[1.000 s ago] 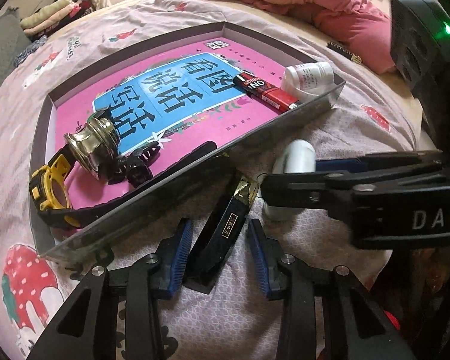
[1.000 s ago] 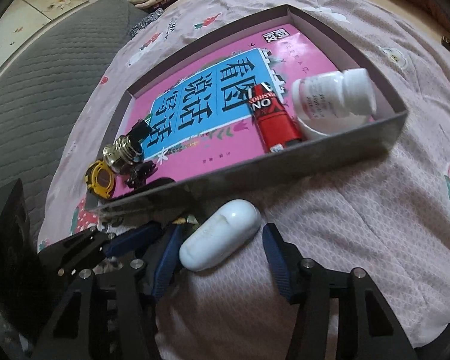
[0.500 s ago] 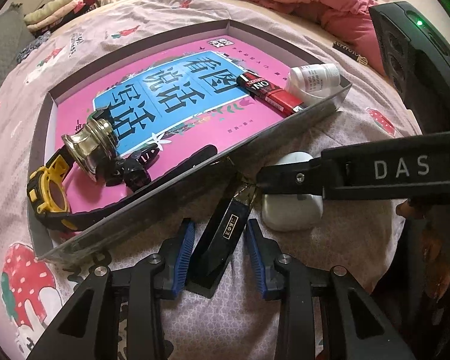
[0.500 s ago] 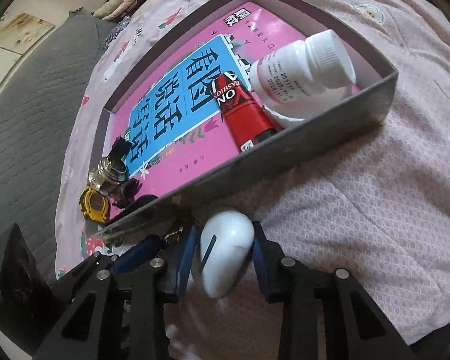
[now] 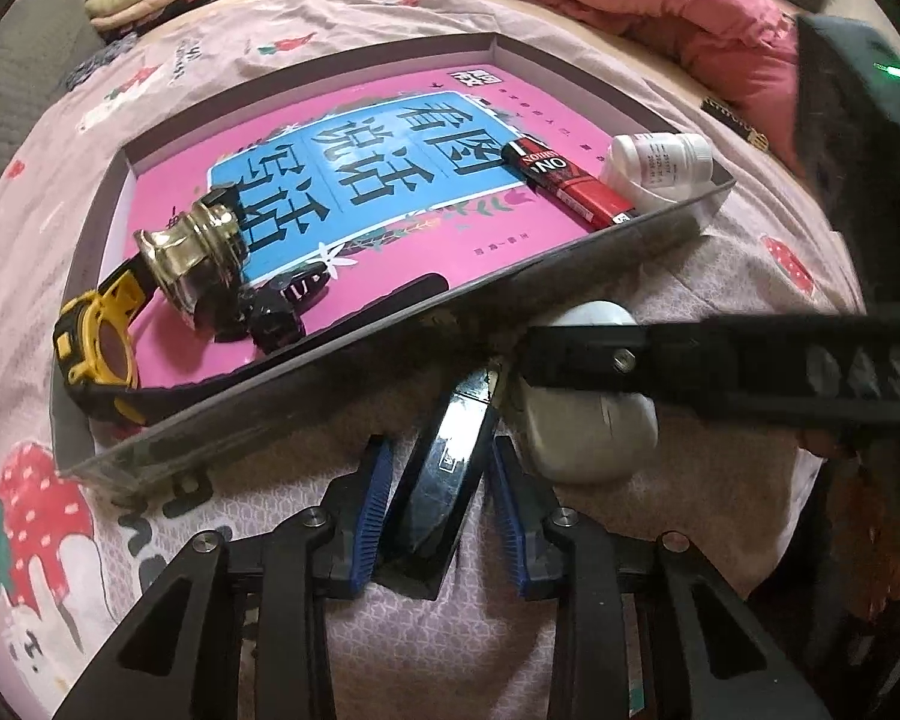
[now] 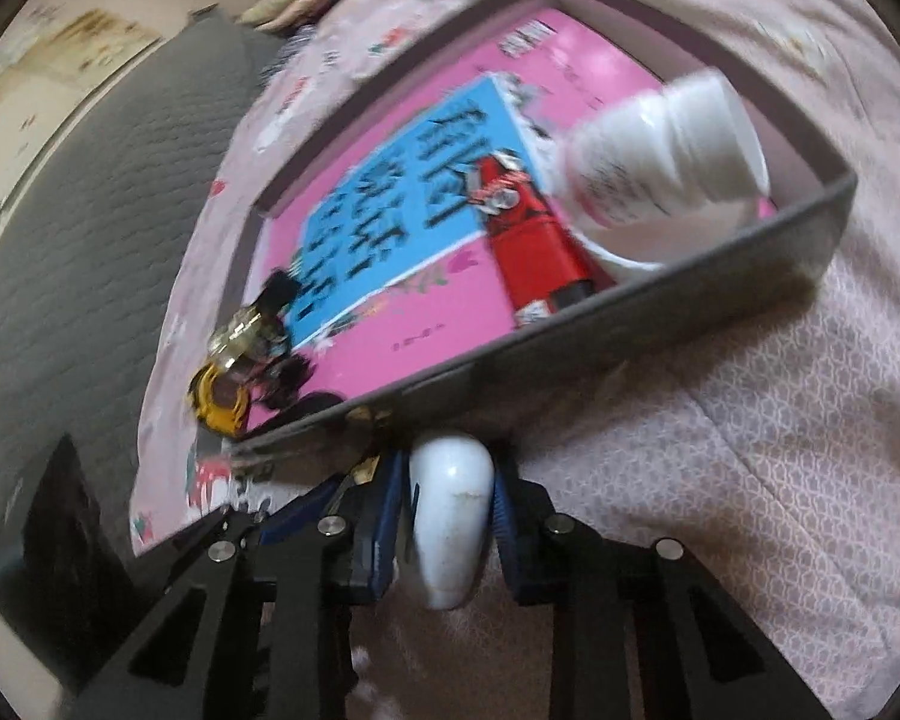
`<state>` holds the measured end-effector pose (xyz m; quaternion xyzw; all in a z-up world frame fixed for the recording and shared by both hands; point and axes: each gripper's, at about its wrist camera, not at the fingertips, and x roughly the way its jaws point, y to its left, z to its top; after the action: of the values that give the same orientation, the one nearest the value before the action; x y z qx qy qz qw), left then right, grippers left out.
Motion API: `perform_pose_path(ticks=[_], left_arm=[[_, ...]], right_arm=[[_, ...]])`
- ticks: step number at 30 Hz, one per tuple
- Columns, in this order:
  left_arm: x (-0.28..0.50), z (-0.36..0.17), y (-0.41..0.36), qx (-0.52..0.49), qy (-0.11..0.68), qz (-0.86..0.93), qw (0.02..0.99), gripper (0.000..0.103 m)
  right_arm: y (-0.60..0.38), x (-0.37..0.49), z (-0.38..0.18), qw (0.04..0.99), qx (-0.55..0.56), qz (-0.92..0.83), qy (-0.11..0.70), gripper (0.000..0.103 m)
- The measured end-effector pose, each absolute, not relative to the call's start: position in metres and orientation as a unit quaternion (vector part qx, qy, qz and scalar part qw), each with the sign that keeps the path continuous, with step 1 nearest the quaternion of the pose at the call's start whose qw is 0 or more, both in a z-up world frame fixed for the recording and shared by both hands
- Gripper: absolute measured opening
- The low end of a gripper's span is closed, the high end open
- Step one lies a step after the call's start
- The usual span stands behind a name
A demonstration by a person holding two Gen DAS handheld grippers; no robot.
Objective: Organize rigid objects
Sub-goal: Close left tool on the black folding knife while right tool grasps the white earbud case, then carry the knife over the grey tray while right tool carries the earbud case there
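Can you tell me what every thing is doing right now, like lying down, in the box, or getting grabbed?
left gripper: shut on the black bar.
black bar: on the bedsheet, outside the box.
right gripper: shut on the white case.
white case: outside the box, closed.
box: open, no lid.
pink book: flat in the box.
white bottle: lying down, capped.
red tube: lying on the book.
yellow watch: in the box corner.
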<state>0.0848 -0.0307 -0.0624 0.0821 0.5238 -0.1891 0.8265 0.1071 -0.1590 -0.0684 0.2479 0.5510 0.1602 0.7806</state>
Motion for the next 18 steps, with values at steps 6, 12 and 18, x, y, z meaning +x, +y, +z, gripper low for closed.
perform_pose_path(ticks=[6,12,18], left_arm=[[0.079,-0.060,-0.025,0.035,0.530,-0.186,0.827,0.026],[0.072,-0.057,-0.020,-0.001,0.535,-0.187,0.824,0.023],[0.062,-0.052,-0.017,-0.031,0.536,-0.188,0.822,0.022]], right_arm=[[-0.155,0.089,-0.035,0.829,0.157,0.161,0.513,0.021],[-0.169,0.082,-0.022,0.849,0.135,0.151,0.488,0.021],[-0.169,0.076,-0.012,0.863,0.116,0.150,0.469,0.021]])
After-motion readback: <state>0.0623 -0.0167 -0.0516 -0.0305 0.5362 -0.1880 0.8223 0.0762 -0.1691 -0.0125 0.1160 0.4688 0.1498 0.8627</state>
